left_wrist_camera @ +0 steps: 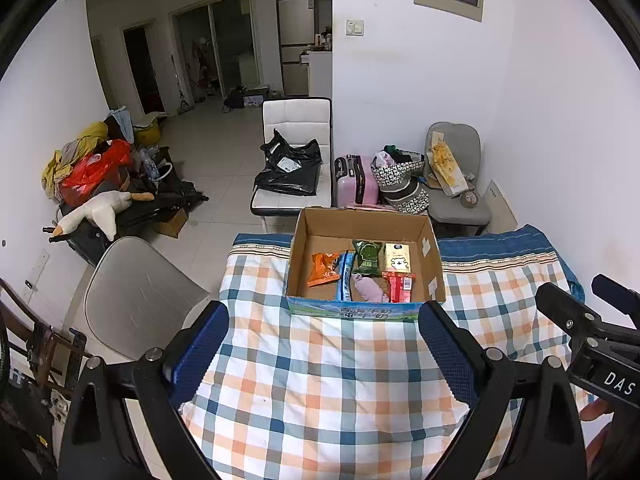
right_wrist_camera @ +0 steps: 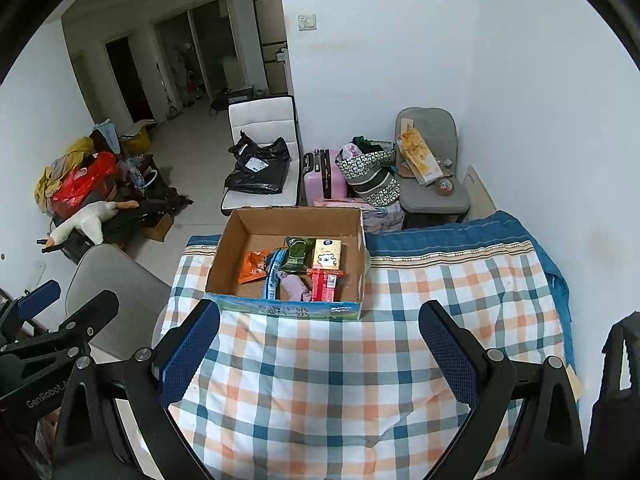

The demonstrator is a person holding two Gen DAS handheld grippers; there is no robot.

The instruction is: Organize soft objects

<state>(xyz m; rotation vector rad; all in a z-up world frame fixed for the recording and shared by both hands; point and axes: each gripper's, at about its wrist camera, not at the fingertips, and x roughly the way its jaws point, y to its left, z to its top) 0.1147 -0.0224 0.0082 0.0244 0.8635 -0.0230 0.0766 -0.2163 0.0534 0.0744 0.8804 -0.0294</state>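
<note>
Inside the open brown cardboard box [left_wrist_camera: 430, 258] on the checked cloth [left_wrist_camera: 320, 380], your lilac soft bundle [left_wrist_camera: 369, 289] lies lengthwise toward you, beyond both empty grippers, left gripper [left_wrist_camera: 322, 354] and right gripper [right_wrist_camera: 318, 354], jaws spread apart.

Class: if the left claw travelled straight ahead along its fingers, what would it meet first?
Probably the near wall of the cardboard box on the checked blanket; the open left claw frames it, though depth is uncertain.

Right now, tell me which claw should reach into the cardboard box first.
Left, probably. The cardboard box sits squarely ahead of the open left claw; from the open right claw it lies off to the left. Both are empty.
</note>
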